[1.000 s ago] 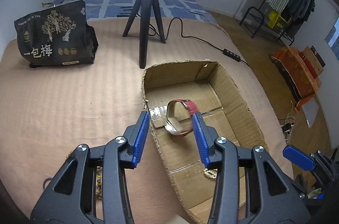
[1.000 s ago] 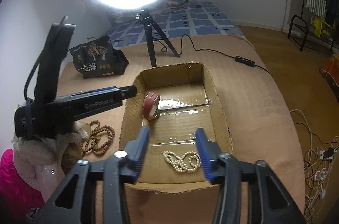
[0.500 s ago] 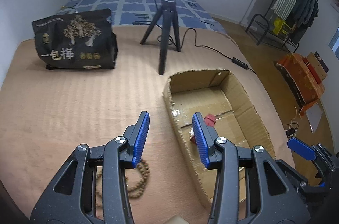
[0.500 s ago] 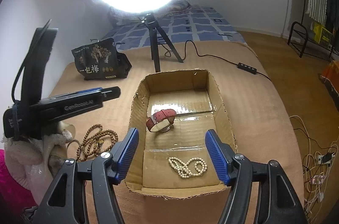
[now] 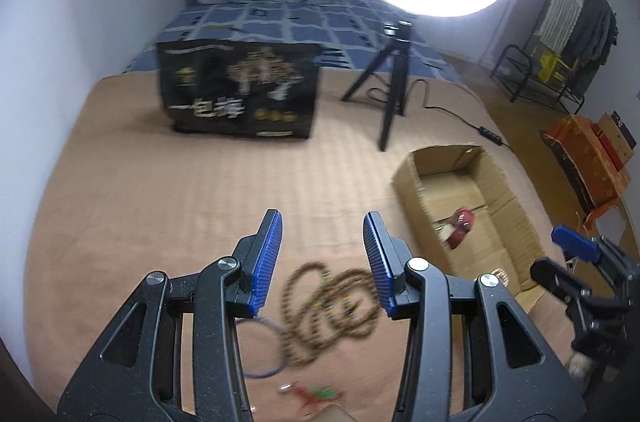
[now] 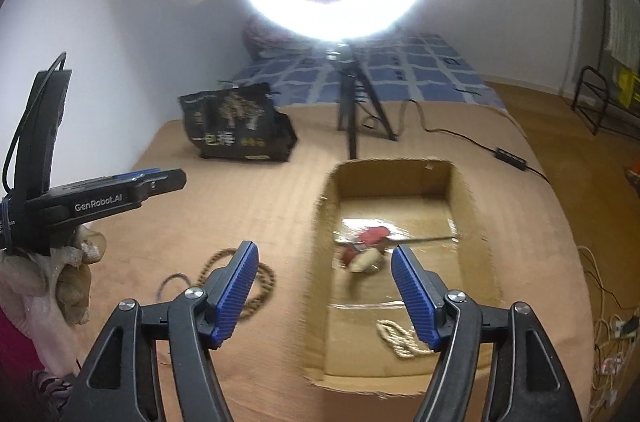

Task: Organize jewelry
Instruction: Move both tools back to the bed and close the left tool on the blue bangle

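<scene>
While the left gripper [image 5: 322, 258] is hovering half-open and empty above the brown beads [image 5: 332, 306], the right gripper [image 6: 324, 292] is widening, holding nothing, over the cardboard box [image 6: 394, 172].

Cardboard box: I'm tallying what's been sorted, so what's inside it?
Inside the open brown cardboard box lie a red-strapped watch and, nearer the camera, a cream bead necklace. The right claw's blue pad covers part of the necklace's end.

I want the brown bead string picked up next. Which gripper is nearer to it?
Left. The left gripper hangs open right over the brown bead string; the right gripper, jaws just opening and empty, is over the cardboard box beside it.
</scene>
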`<control>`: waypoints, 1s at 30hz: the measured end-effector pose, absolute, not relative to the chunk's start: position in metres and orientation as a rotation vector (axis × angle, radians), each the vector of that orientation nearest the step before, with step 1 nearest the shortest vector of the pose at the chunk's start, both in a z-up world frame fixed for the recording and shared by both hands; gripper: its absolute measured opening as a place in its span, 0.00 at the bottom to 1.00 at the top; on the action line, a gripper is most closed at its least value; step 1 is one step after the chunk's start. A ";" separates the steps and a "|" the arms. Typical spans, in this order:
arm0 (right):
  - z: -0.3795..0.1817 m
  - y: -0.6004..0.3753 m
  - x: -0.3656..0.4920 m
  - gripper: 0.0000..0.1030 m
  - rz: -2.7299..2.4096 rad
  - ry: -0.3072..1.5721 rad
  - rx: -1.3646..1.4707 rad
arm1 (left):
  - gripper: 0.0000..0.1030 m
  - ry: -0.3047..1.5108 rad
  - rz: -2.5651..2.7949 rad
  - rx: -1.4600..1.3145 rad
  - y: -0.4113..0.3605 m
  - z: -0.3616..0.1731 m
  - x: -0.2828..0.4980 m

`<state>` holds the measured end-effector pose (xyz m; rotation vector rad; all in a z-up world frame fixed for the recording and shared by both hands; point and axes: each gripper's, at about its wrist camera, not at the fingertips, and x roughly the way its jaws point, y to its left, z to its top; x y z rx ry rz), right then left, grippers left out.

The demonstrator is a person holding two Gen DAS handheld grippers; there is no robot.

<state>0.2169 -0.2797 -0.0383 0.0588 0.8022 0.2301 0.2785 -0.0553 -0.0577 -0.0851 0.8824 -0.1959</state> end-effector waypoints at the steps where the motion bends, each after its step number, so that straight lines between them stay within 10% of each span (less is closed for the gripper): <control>1: -0.039 -0.272 0.218 0.71 0.246 0.802 0.050 | 0.42 0.887 -0.187 -0.086 -0.045 -0.058 0.274; 23: -0.100 -0.180 0.239 0.77 0.390 0.982 -0.023 | 0.42 1.078 -0.187 -0.107 0.052 -0.121 0.233; 30: -0.121 -0.177 0.251 0.82 0.393 1.068 0.025 | 0.55 1.149 -0.264 -0.053 0.026 -0.149 0.231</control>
